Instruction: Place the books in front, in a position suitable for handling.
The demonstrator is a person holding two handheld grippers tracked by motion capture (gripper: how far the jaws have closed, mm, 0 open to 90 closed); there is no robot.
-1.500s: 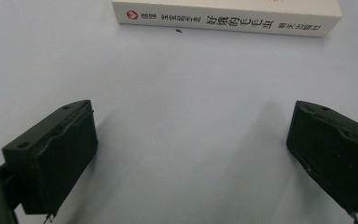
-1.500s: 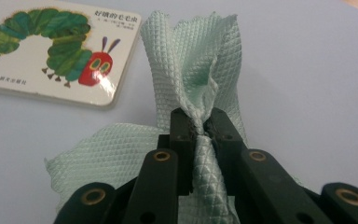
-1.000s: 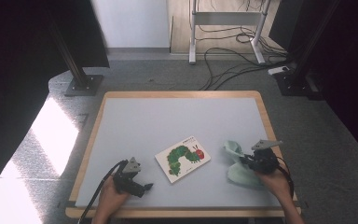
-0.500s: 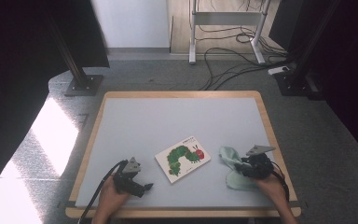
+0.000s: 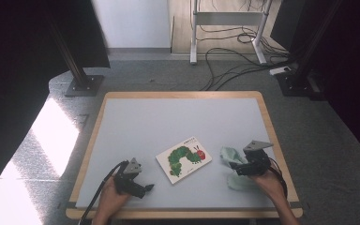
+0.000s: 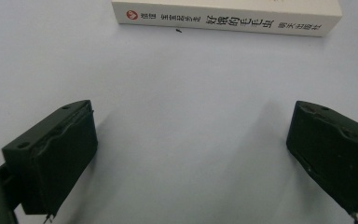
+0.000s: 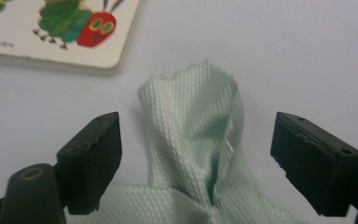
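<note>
A picture book [image 5: 183, 159] with a green caterpillar on its cover lies flat near the front middle of the grey table [image 5: 178, 119]. A pale green cloth [image 5: 228, 154] lies crumpled to its right. My right gripper [image 5: 235, 167] points left over the cloth. In the right gripper view its jaws have just been opening; the cloth [image 7: 193, 135] rises between them, and neither pad touches it. The book's corner [image 7: 65, 32] lies just beyond. My left gripper [image 5: 147, 188] rests on the table left of the book, open with nothing in it, facing the book's spine [image 6: 228, 17].
The table has a wooden rim [image 5: 183, 94]. Behind it on the floor are black cables [image 5: 229, 65], a white desk frame [image 5: 225, 18] and a dark stand foot [image 5: 82, 85]. Bare grey surface stretches across the table's far half.
The right gripper's jaws have gone from shut on the cloth to wide apart, and the hand has shifted a little to the left. The left gripper has stayed put.
</note>
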